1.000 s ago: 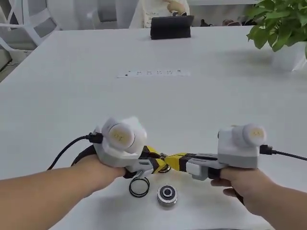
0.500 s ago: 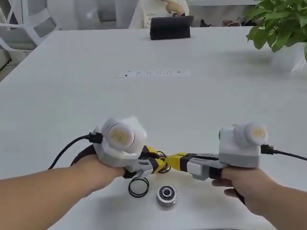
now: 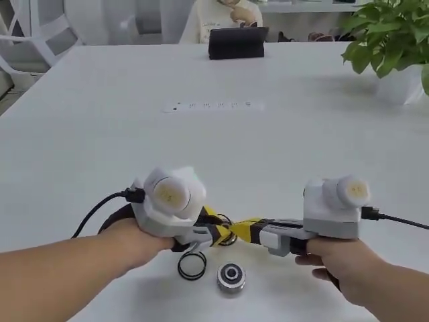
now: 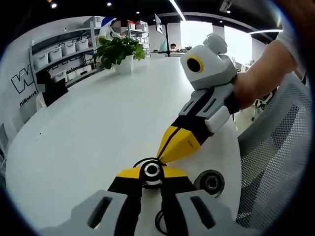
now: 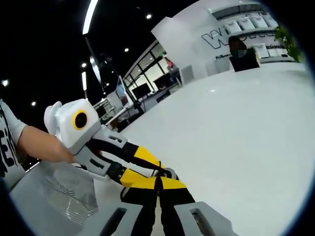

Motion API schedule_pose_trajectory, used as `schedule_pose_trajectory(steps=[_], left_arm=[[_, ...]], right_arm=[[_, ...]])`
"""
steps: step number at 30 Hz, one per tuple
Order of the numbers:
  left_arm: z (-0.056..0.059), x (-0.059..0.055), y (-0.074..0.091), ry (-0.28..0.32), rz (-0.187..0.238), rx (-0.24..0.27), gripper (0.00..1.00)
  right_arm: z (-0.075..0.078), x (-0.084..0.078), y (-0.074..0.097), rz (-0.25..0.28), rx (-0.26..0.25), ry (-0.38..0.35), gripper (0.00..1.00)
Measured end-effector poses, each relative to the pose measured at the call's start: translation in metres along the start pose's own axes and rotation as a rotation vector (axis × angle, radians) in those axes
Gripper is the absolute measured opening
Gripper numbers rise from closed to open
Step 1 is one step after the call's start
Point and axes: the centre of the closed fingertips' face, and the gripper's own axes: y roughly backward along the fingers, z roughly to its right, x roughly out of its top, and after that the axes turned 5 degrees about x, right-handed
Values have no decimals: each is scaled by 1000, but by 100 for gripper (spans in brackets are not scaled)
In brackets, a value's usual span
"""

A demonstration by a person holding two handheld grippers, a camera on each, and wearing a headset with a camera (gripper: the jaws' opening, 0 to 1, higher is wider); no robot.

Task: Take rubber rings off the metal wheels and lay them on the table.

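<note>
Two metal wheels and thin black rubber rings, low centre of the head view.
The held wheel (image 4: 151, 170), small and silvery with a dark hub, is clamped between the yellow tips of the left gripper (image 4: 151, 174), a black ring (image 4: 145, 161) looped at its rim. The free wheel (image 3: 231, 276) lies flat at bottom centre on the table (image 3: 281, 147). Just to its left, the loose rings (image 3: 192, 265) lie flat and overlapping.

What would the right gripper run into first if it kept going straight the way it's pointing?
The wheel clamped between the jaws of the left gripper. The right gripper points straight at it, and its tip looks almost against it, though whether they touch is hard to tell.
</note>
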Motion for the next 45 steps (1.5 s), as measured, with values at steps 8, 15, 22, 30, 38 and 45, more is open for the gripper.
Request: schedule_pose_trajectory(steps=[8,15,22,30,38,45], left_arm=[[1,5,8,9,15,-14,13],[3,7,17,9,28,-29,23],[1,10,27,8,44,-32,26],[2,15,39,10,66,-39,33],[2,19,49,21,88,-42,38],[1,20,59,31,102,-40,43]], right_arm=[[0,3,2,15,1,-11,0],[-3,6,2,26,11,-15,0],[-7,12,4,40,21,-18,0],[-10,16,5,49,30,-15,0],[-15,21,4,59,41,-17,0],[-18,25,3,63,52,-17,0]])
